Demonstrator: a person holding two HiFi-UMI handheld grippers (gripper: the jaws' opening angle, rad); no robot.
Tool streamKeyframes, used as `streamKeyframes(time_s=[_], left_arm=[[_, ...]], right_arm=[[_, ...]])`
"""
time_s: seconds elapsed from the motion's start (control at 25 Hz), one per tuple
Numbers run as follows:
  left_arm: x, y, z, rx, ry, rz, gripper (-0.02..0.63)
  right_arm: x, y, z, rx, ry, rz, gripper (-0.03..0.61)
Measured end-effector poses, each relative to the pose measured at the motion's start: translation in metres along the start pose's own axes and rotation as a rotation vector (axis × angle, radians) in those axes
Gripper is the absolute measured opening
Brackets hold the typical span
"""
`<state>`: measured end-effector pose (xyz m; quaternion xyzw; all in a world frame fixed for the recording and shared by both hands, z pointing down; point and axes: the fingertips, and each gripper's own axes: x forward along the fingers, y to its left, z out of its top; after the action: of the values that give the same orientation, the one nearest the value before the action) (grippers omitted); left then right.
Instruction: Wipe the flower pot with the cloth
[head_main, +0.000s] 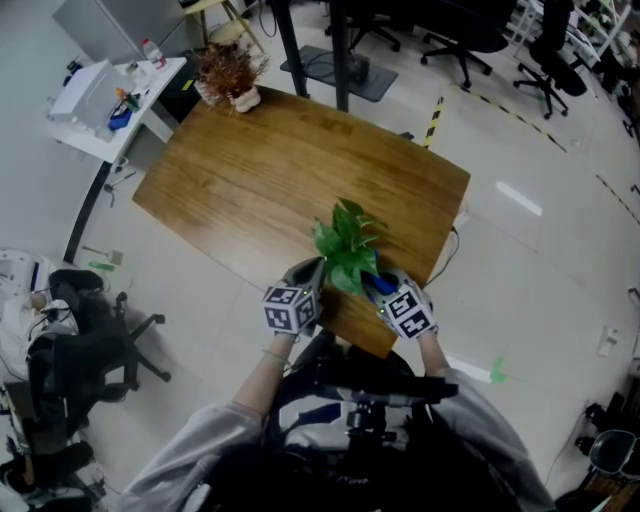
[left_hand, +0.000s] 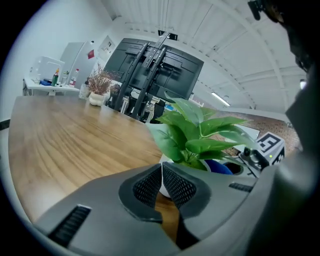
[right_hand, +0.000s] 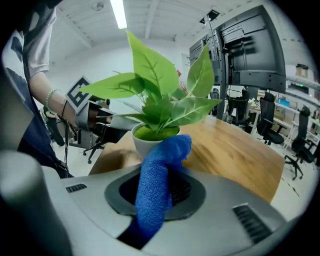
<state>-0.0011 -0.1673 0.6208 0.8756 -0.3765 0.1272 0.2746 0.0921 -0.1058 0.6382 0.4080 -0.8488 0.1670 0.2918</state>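
Observation:
A green-leaved plant (head_main: 345, 245) stands in a small white flower pot (right_hand: 144, 144) close to the near edge of the wooden table (head_main: 250, 170). My left gripper (head_main: 308, 275) is at the pot's left side; in the left gripper view its pads (left_hand: 150, 186) are shut, with the white pot wall (left_hand: 164, 190) pinched at their tips. From the right, my right gripper (head_main: 385, 288) is shut on a rolled blue cloth (right_hand: 157, 185). The cloth's upper end rests against the pot's side just under the rim. Leaves hide most of the pot in the head view.
A dried plant in a pale pot (head_main: 232, 75) stands at the table's far corner. A white side table (head_main: 115, 100) with bottles is at the far left and a black office chair (head_main: 80, 350) at the left. The table's near edge (head_main: 360, 335) runs just below the pot.

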Motion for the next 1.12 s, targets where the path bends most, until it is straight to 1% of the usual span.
streamKeyframes(time_s=[0.24, 0.44, 0.52, 0.64, 0.72, 0.8, 0.88, 1.0, 1.12], left_arm=[[0.013, 0.019, 0.003, 0.031, 0.023, 0.028, 0.014], [0.013, 0.024, 0.004, 0.032, 0.005, 0.059, 0.014], [0.009, 0.022, 0.001, 0.031, 0.006, 0.056, 0.014], [0.001, 0.012, -0.001, 0.028, 0.006, 0.033, 0.014], [-0.003, 0.009, -0.008, 0.029, 0.015, 0.025, 0.014], [-0.005, 0.004, -0.013, 0.025, 0.018, 0.02, 0.014], [-0.005, -0.003, -0.013, 0.02, 0.013, 0.015, 0.014], [-0.005, -0.007, -0.012, 0.017, 0.015, 0.002, 0.014], [-0.002, 0.0, -0.012, 0.019, 0.018, 0.008, 0.014]], right_arm=[[0.02, 0.029, -0.015, 0.0, 0.068, 0.059, 0.074], [0.026, 0.033, -0.02, 0.046, 0.063, 0.085, 0.074], [0.018, 0.027, -0.018, 0.064, 0.061, 0.067, 0.074], [0.004, 0.008, -0.02, 0.108, 0.048, 0.012, 0.074], [-0.001, -0.007, -0.019, 0.115, 0.038, -0.025, 0.074], [-0.003, -0.021, -0.013, 0.09, 0.026, -0.049, 0.074], [-0.003, -0.032, -0.001, 0.053, 0.005, -0.053, 0.074], [0.004, -0.039, 0.02, -0.007, -0.022, -0.038, 0.074], [0.01, -0.034, 0.031, -0.05, -0.017, -0.014, 0.074]])
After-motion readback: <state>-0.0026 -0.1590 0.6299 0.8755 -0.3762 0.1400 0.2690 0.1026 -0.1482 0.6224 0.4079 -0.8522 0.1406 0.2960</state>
